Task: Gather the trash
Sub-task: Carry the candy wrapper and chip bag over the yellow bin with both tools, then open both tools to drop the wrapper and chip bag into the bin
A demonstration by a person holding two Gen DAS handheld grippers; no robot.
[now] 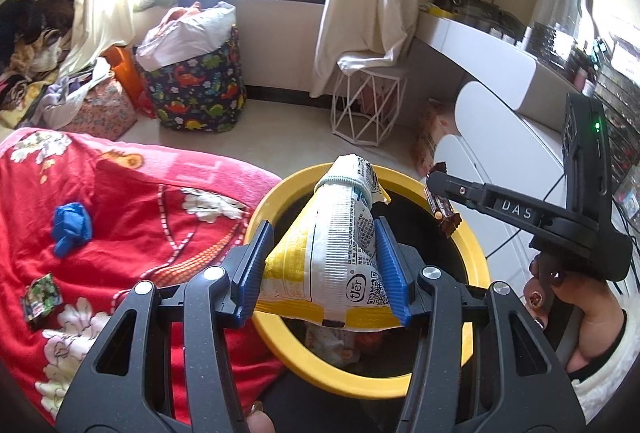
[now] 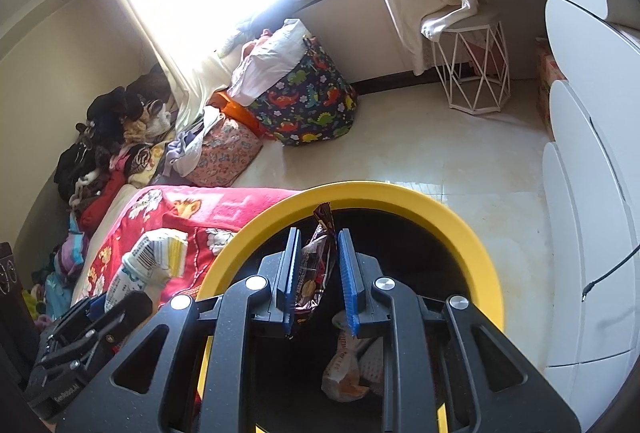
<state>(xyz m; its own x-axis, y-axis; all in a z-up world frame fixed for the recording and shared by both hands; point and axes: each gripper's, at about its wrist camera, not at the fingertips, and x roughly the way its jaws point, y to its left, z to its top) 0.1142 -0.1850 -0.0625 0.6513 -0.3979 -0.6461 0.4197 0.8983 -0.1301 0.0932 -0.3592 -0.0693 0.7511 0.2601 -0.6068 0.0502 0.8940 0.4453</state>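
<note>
My left hand-held gripper (image 1: 322, 265) pinches the light, crinkly white-and-yellow snack bag (image 1: 332, 245) mid-body, my right hand-held gripper (image 2: 319, 283) clamps the thin brown wrapper (image 2: 316, 265), both over the yellow-rimmed black bin (image 1: 476, 253)

Left gripper (image 1: 326, 265) clamps yellow-white snack bag (image 1: 340, 233) above yellow-rimmed bin (image 1: 476, 257); right gripper (image 1: 434, 187) holds brown wrapper (image 1: 444, 213) alongside.

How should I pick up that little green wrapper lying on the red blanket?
The little green wrapper lies flat and crinkled on the soft red blanket, so come from straight above. Set the jaws across its narrow width, one on each long edge, and pinch the middle. The blanket will probably give a little, letting the tips dip under the edges.
</note>
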